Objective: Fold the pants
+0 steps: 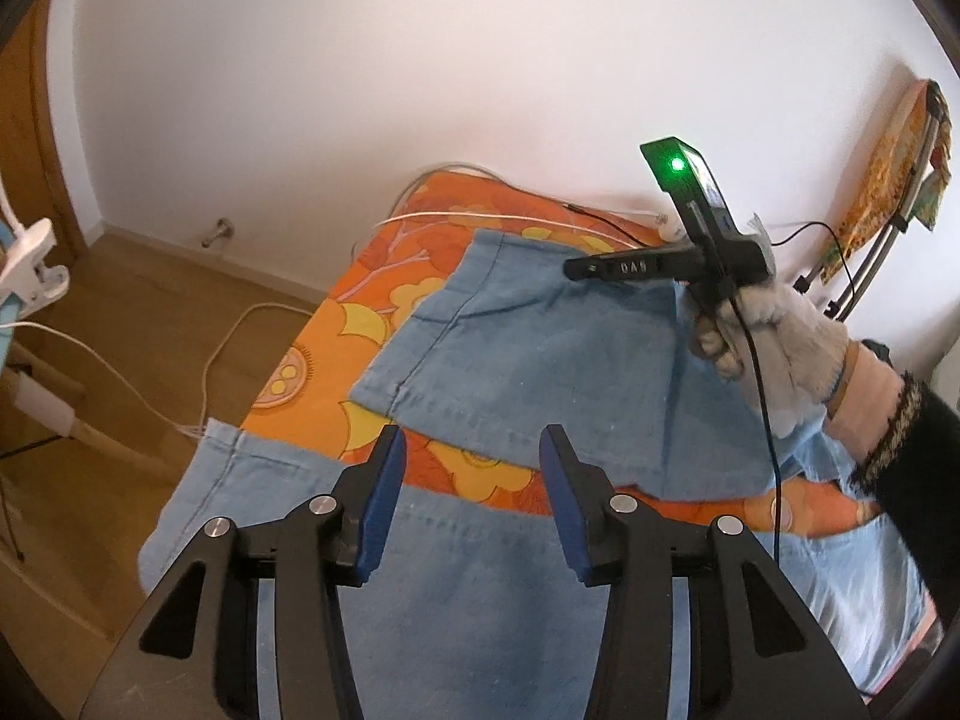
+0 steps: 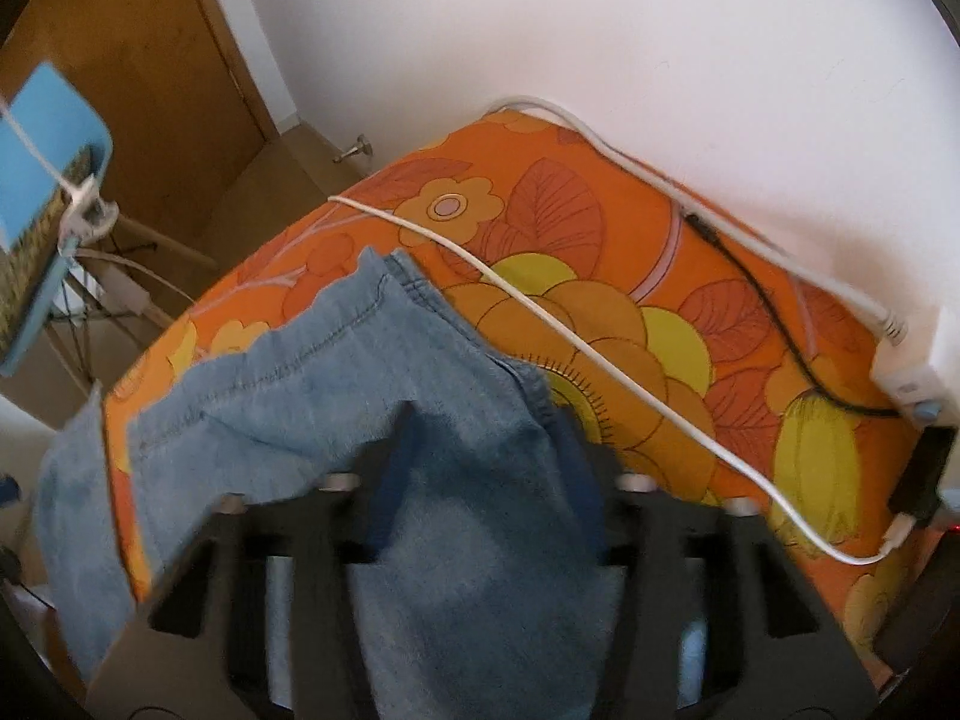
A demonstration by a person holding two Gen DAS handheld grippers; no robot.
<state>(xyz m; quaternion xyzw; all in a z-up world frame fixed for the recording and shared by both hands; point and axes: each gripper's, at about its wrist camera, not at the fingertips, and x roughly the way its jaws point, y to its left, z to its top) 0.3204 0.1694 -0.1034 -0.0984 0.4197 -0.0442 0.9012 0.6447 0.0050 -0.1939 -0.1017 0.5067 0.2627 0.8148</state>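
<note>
1. The orange flowered bedcover (image 1: 336, 324) spreads over a surface set against a white wall (image 1: 420, 60), with a white cable (image 2: 600, 354) lying across it.
2. The pants (image 1: 528, 348), light blue denim, lie on the bedcover, partly folded: one layer rests over the far part, another runs along the near edge and droops over the side.
3. The left gripper (image 1: 474, 504) hovers above the near denim layer, jaws partly apart, nothing between the blue pads.
4. The right gripper (image 2: 486, 480) has denim bunched between its fingers; the picture is blurred there, yet the jaws stand narrow and appear to pinch the cloth.
5. A gloved hand (image 1: 774, 348) holds that gripper over the far layer.
</note>
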